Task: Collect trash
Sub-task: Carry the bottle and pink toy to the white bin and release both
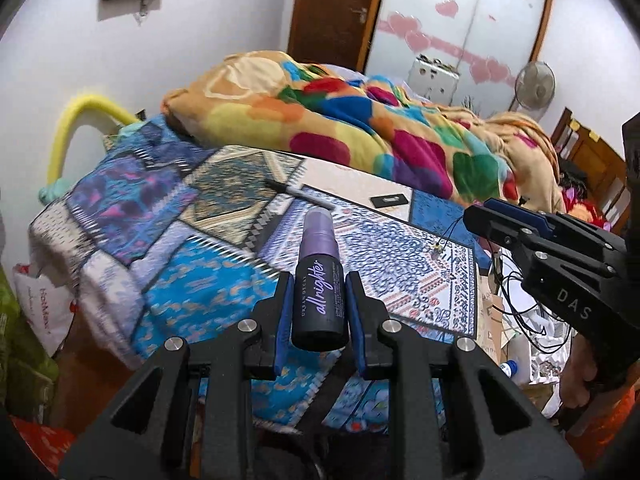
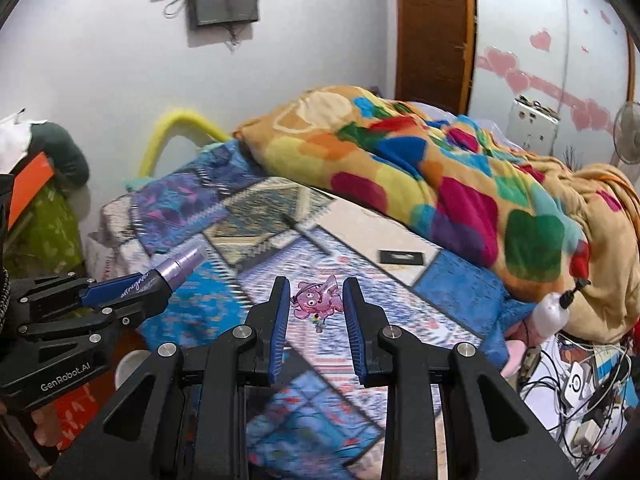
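My left gripper (image 1: 318, 292) is shut on a small dark spray bottle (image 1: 319, 280) with a purple cap, labelled "all nighter", held above the patterned bedspread (image 1: 168, 216). The bottle also shows in the right wrist view (image 2: 160, 278), held at the left. My right gripper (image 2: 316, 304) is open, its fingers on either side of a small pink plastic figure (image 2: 316, 300) that lies on the bedspread (image 2: 248, 248). The right gripper also shows at the right edge of the left wrist view (image 1: 492, 216).
A black marker (image 1: 298, 192) and a small black flat item (image 1: 390, 200) lie on the bed. A bright multicoloured blanket (image 1: 360, 120) is heaped behind. Tangled cables and clutter (image 2: 580, 384) lie off the bed's right side. Bags (image 1: 44, 308) are at the left.
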The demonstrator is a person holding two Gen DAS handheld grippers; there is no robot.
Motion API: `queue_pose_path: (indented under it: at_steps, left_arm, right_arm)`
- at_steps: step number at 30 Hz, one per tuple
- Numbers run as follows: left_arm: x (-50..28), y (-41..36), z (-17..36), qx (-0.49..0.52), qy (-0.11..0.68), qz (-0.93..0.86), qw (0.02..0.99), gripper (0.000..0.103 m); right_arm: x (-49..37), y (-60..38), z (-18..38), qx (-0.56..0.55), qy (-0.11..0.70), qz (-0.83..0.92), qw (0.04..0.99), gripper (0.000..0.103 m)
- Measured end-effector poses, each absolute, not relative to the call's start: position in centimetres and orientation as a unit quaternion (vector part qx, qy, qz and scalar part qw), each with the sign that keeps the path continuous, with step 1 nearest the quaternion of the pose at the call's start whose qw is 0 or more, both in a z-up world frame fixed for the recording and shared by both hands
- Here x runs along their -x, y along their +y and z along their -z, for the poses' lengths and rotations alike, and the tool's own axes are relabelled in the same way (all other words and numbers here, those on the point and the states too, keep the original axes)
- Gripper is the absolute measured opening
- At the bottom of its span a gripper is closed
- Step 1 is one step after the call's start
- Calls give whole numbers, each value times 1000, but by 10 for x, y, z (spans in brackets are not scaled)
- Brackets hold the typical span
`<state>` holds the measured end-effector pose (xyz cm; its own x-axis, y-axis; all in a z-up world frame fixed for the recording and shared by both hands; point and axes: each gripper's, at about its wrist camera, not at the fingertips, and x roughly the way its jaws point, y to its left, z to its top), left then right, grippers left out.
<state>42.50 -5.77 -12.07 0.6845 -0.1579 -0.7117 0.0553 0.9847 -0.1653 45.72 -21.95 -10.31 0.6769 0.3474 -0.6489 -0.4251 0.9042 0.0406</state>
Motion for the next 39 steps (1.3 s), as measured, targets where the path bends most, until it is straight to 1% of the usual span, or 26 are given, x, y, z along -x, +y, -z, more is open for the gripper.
queue_pose_path:
  at_steps: [5,11,15,21,27,31,34,39]
  left_arm:
    - [-389,-13,114,78,382,36,920,25]
    - [-348,42,119,96,375,0,922,25]
    - [-324,81,129,105,378,-27,920,25]
    - [-295,143,159,139,392,-68,907,25]
    - [-275,201,210,186,419,-113,881,25]
    - [-271,233,261,227,451,-140,852,25]
    - [-269,248,299,250,477,-152,829,25]
    - [-265,261,345,257,513,-168,802,25]
  right_arm:
    - [-433,-180,95,62,334,-244,908,25]
    - [-405,-121,96,86,328,-285,897,25]
    - [-389,-81,107,98,332,-315,884,25]
    - [-370,-20,134,112,359,-360,854,25]
    - [-358,39,173,145,398,-394,816,25]
    - [-350,71,203,162,429,-409,789,25]
    - [-349,93,228,169,458,-419,766,25]
    - [-350,121,268,180,498,-424,735,25]
